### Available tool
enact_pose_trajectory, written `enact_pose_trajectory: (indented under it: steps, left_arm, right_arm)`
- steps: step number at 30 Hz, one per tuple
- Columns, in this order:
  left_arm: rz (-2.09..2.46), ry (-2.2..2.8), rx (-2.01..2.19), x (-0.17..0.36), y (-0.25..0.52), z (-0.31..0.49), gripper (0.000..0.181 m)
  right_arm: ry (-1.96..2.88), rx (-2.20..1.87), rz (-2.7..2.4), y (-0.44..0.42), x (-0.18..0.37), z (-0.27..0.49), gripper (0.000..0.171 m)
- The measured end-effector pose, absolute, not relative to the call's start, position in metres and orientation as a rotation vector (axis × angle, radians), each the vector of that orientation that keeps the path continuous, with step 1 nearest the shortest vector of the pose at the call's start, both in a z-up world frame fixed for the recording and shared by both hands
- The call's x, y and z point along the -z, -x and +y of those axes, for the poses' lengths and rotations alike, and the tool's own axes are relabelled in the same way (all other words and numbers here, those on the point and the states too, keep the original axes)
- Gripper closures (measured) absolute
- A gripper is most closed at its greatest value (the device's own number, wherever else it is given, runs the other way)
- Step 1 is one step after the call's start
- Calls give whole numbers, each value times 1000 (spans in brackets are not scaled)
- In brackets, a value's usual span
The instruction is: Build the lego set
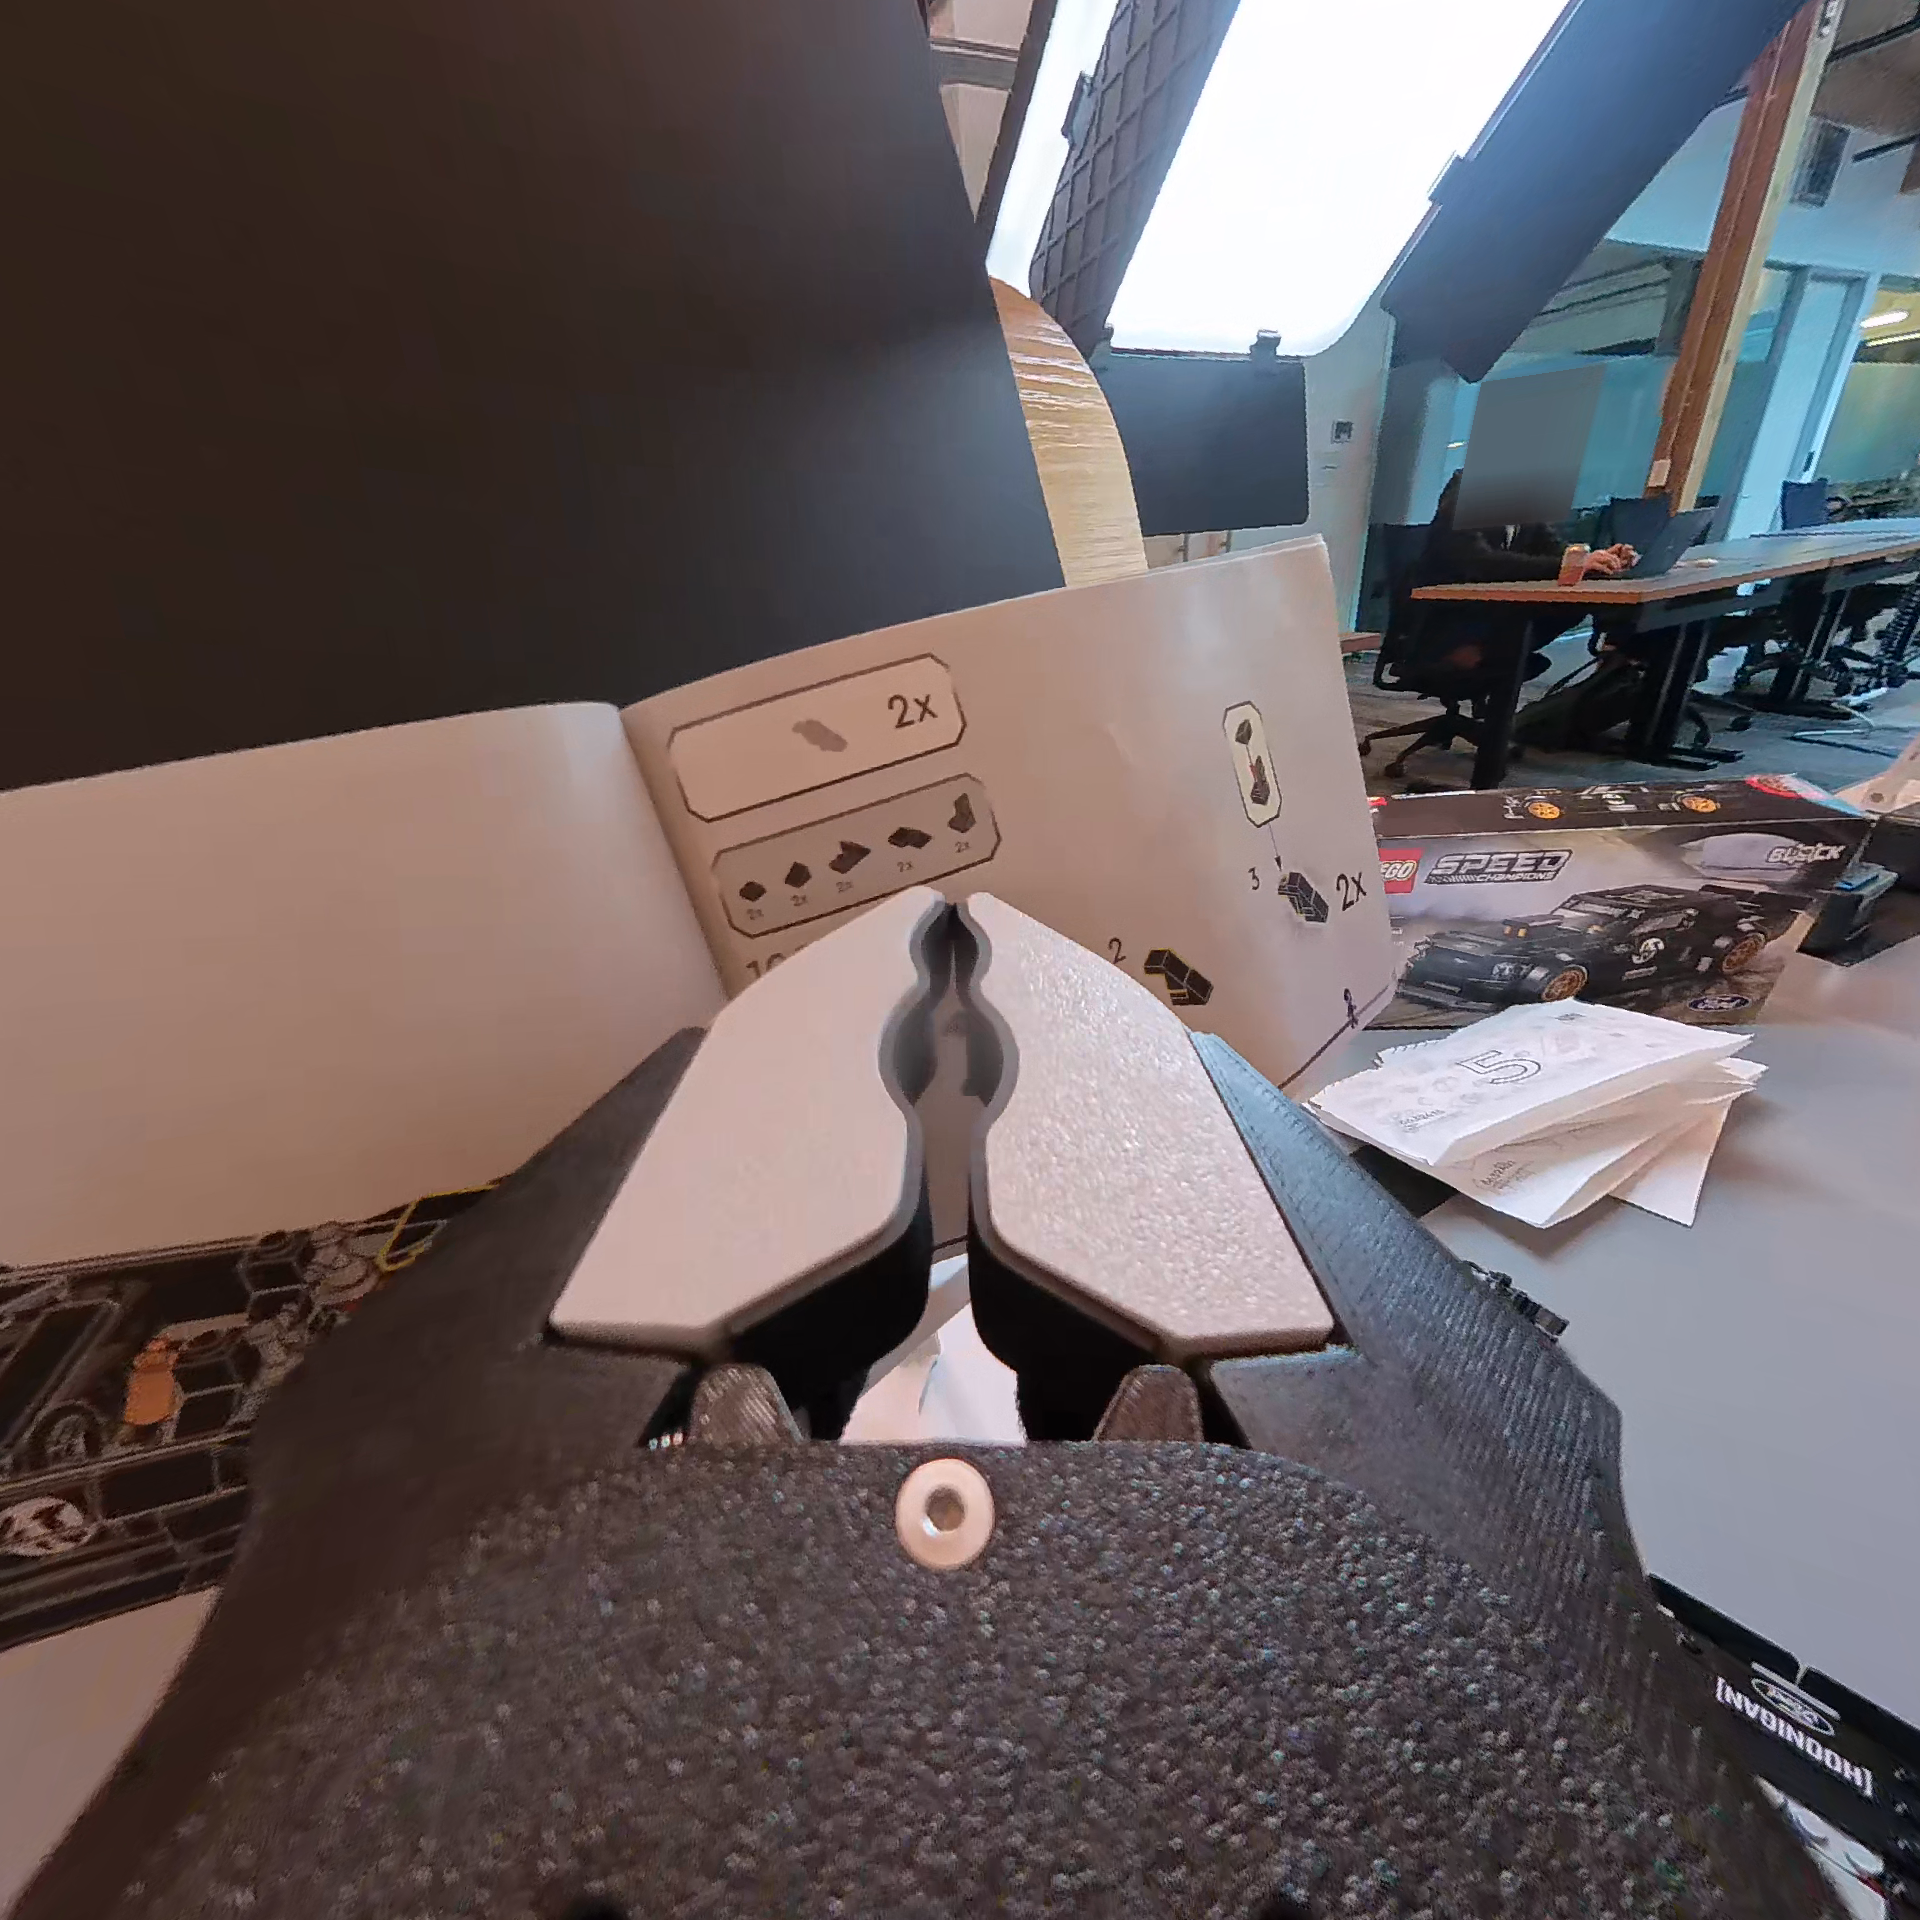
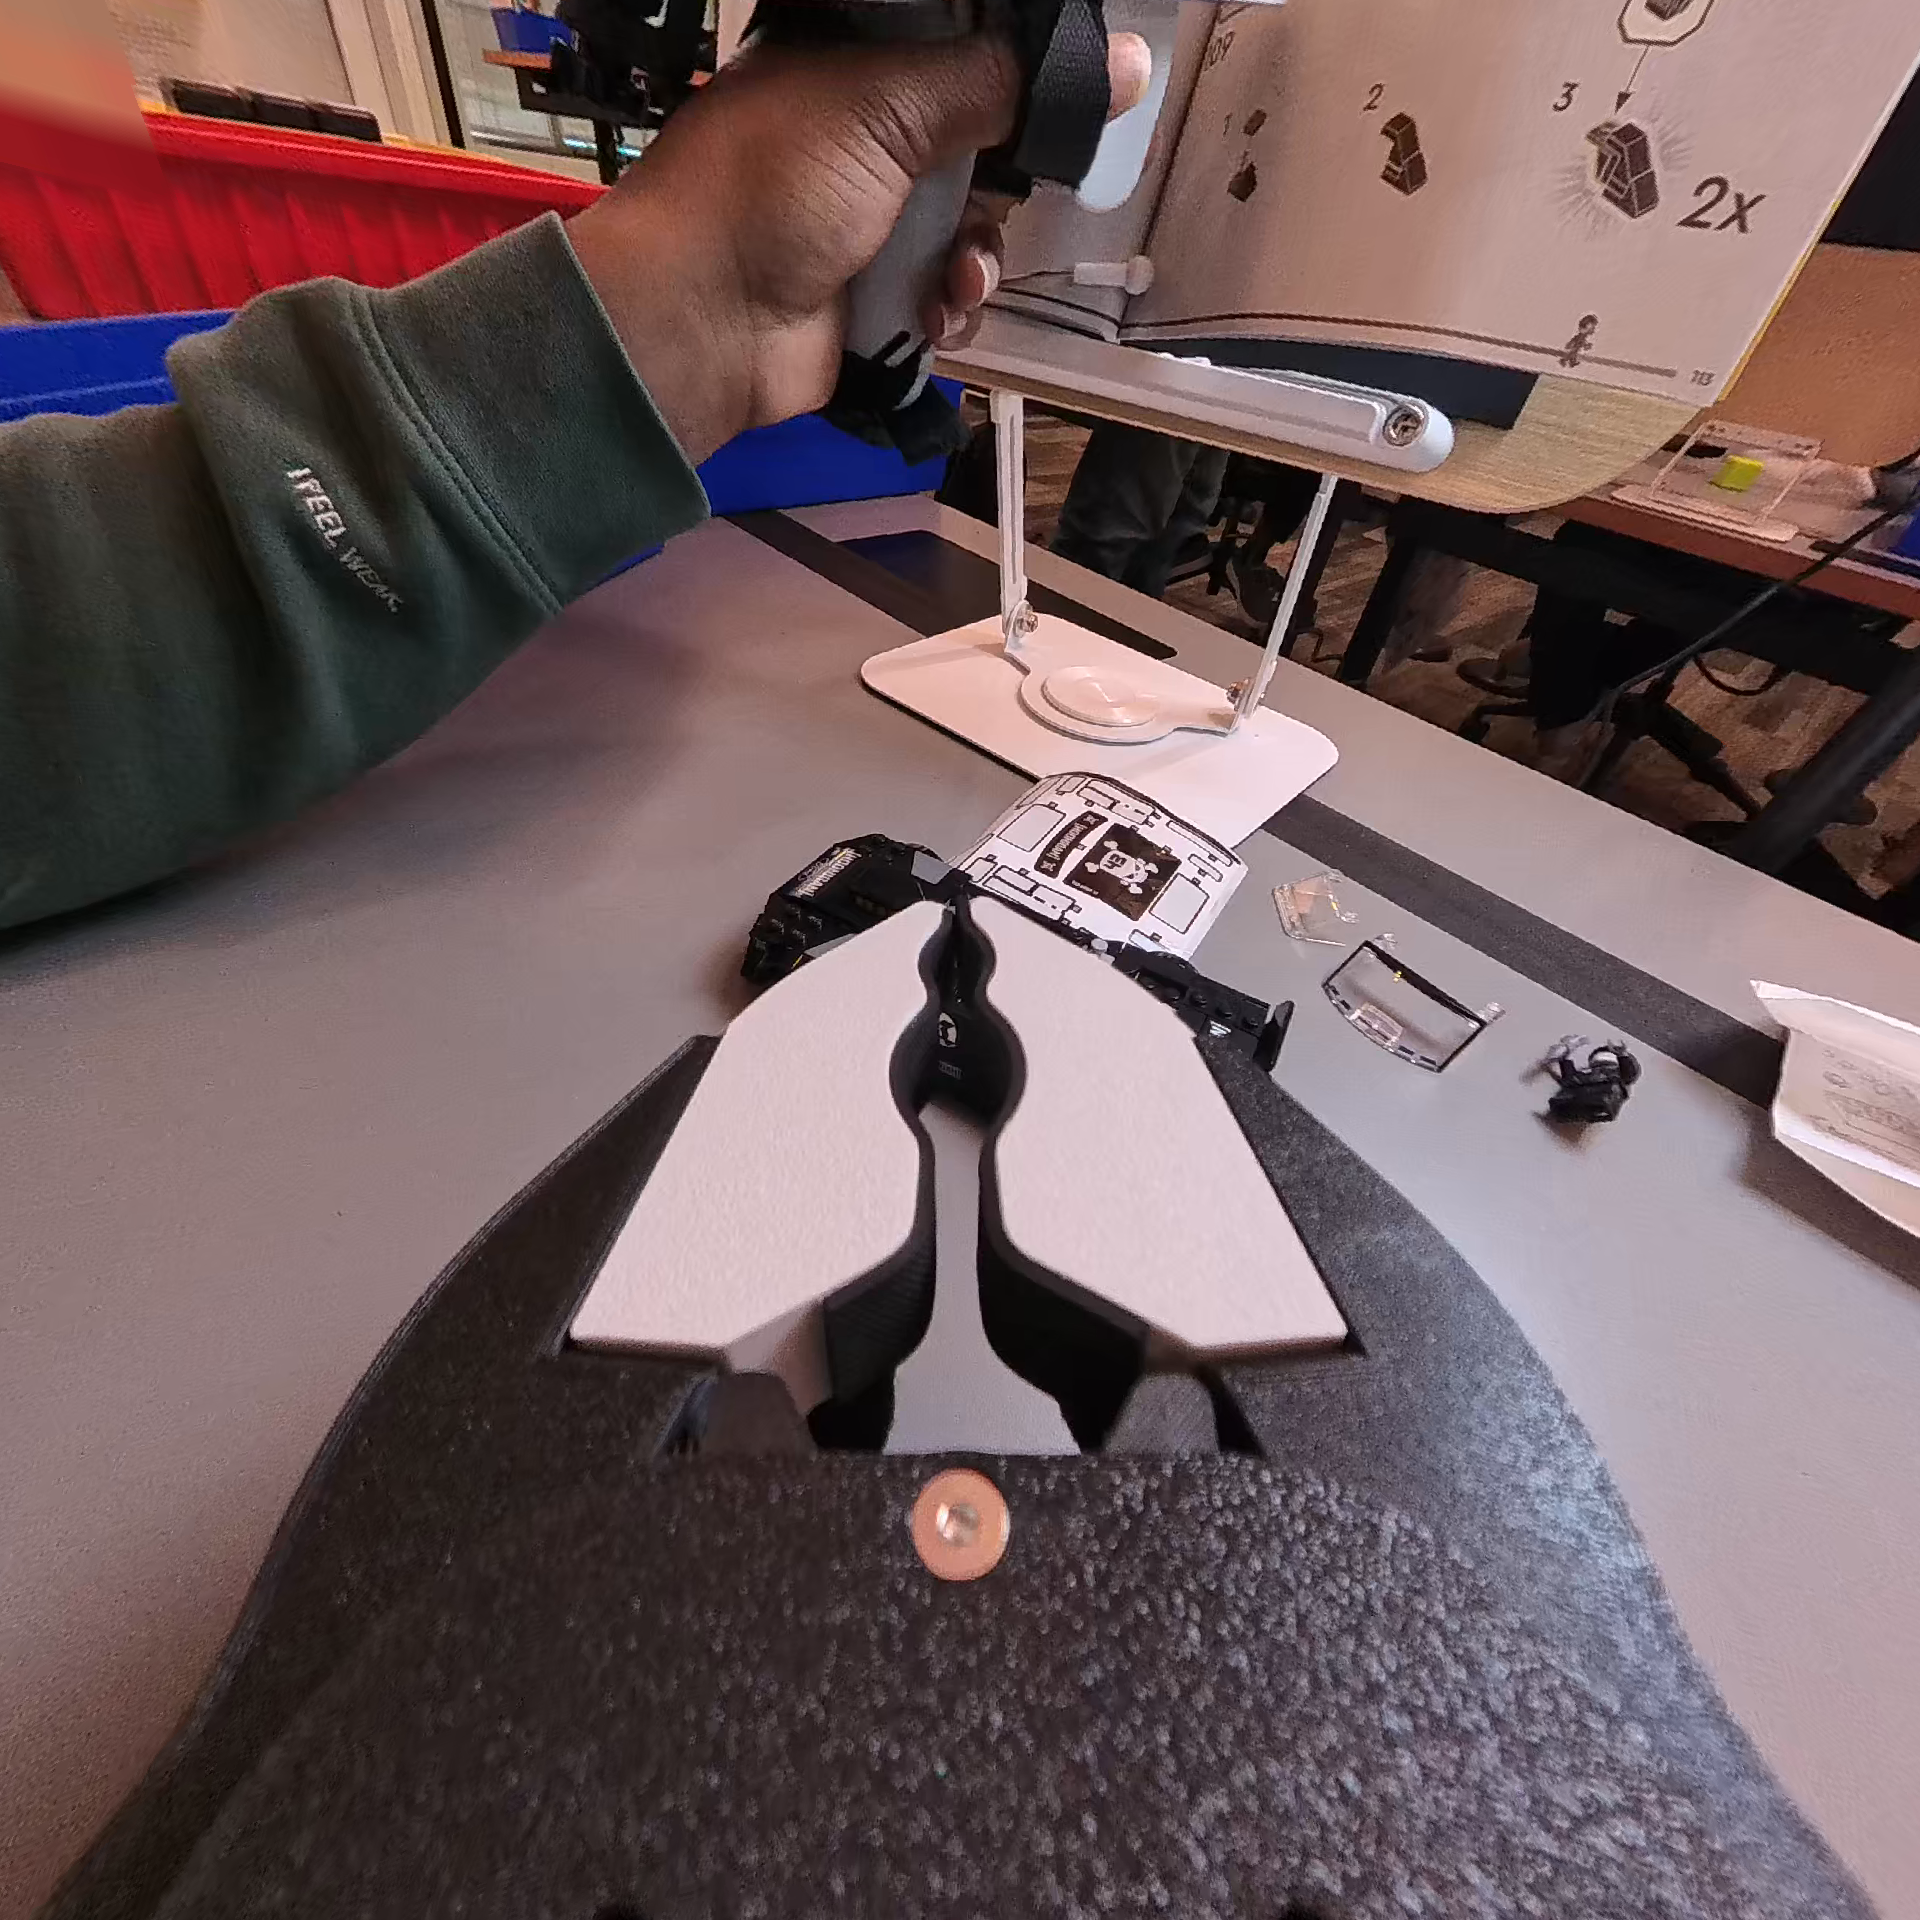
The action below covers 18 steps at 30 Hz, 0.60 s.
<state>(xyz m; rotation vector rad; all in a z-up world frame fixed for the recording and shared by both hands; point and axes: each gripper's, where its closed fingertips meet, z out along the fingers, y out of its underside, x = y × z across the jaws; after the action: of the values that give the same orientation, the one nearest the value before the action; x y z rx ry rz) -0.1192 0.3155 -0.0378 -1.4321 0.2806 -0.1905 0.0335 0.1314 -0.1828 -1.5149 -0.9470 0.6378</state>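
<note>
step: open white paper instruction booklet [image 1: 1039, 727] on white metal stand [image 2: 1101, 696] was being consulted; best matched to parts before any pick | left gripper [image 1: 953, 914]: clenched, nothing held (raised at page) | right gripper [image 2: 956, 914]: clenched, empty, above partly built black lego car [image 2: 831, 904] on grey table [image 2: 468, 1039]

Matt grey table [image 2: 436, 852], glossy paper booklet [image 1: 1091, 727], rough-grained black plastic tongs [image 2: 954, 914].
</note>
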Motion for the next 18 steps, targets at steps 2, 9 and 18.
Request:
enact_pose_trajectory:
  steps: [2,9,18]
  left_arm:
    - [287,1431,192,39,116,315,181]
    - [295,1429,197,40,112,314,181]
    - [355,1450,252,44,92,310,181]
  right_arm:
    - [1517,-637,-952,-33,184,131,171]
    - [1522,-634,-964,-32,186,131,171]
    - [1540,-631,-942,-35,187,134,171]
